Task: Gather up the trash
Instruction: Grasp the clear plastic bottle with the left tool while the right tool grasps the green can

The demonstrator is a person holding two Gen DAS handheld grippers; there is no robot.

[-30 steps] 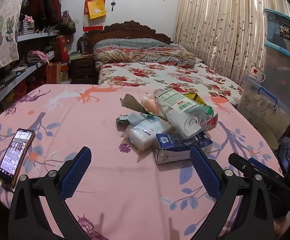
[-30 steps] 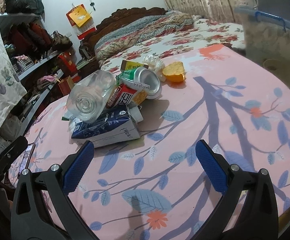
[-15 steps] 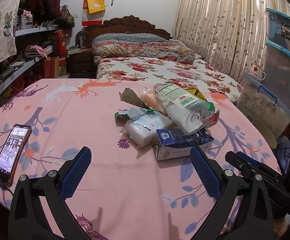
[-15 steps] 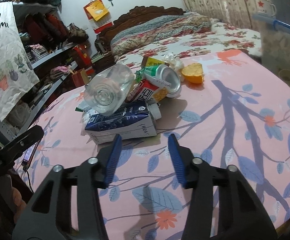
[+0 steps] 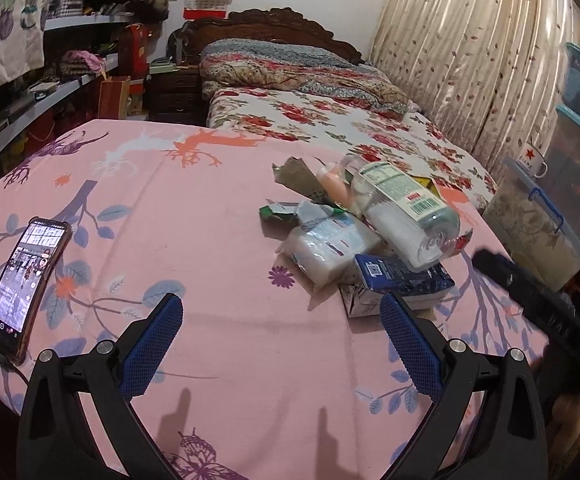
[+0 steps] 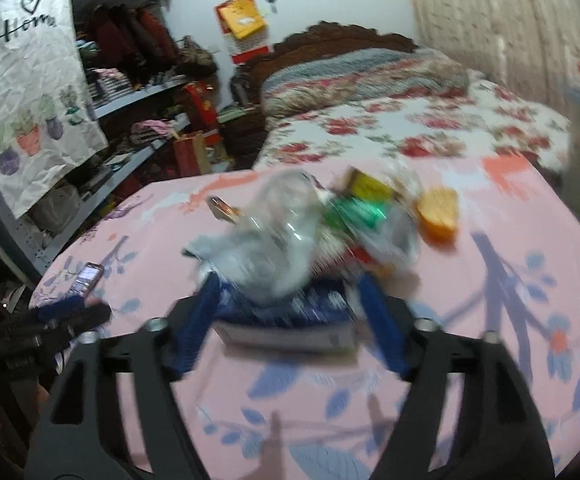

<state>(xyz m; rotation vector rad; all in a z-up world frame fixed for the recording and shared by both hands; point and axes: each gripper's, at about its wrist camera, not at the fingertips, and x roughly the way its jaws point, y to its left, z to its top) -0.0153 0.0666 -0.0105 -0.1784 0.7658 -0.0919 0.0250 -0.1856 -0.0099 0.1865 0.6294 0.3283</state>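
Fingers (image 6: 382, 322) opening, apparently straddling blue carton (image 6: 285, 320).

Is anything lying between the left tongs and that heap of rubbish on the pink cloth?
Nothing visible does. Only bare pink cloth separates the open left tongs from the trash pile; the phone lies off to the left.

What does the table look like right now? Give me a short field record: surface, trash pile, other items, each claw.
surface: pink patterned cloth
trash pile: clear bottle lying on blue carton, white packet beside them
other items: phone, screen lit, near the left edge
left claw: open, empty, short of the pile
right claw: jaws opening, blue carton between them; contact unclear in the blur
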